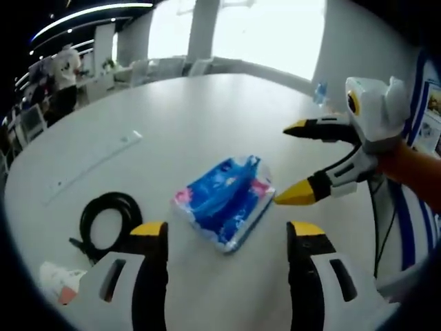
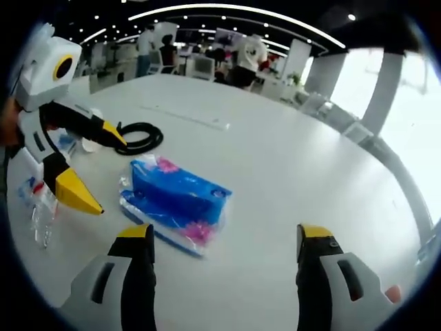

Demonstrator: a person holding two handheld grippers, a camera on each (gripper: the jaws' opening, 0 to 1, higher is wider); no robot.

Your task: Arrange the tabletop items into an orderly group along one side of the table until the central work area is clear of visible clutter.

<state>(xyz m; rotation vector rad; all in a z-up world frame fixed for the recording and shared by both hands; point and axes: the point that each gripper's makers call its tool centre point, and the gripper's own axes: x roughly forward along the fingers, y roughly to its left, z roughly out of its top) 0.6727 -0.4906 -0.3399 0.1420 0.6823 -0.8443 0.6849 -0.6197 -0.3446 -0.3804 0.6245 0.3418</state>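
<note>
Both grippers wide apart and empty. Left gripper [image 1: 227,231] hanging just short of the tissue pack [image 1: 224,200], jaws spread either side of its near corner, nothing between them. Right gripper [image 2: 226,234] likewise spread, the pack [image 2: 173,196] just ahead and toward its left jaw. Closing in from two sides, by the look of it, but no contact made.

Tissue pack itself: blue, crinkled wrapper, lying flat on the table [image 1: 193,117], in the open middle. Not yet moved to any edge, judging by the bare white surface all round it.

Left of the pack in the left gripper view, near the table's rim: coiled black cable [image 1: 109,217], and nearer still a crumpled white scrap [image 1: 58,279]. Beyond the cable, a thin white strip [image 1: 96,165] lying loose. In the right gripper view, a clear packet [image 2: 41,207] left of the pack.

Reading on progress: early. Nothing grouped, items well apart, centre not clear. Pack first, probably; cable, strip and scraps all left to gather.
</note>
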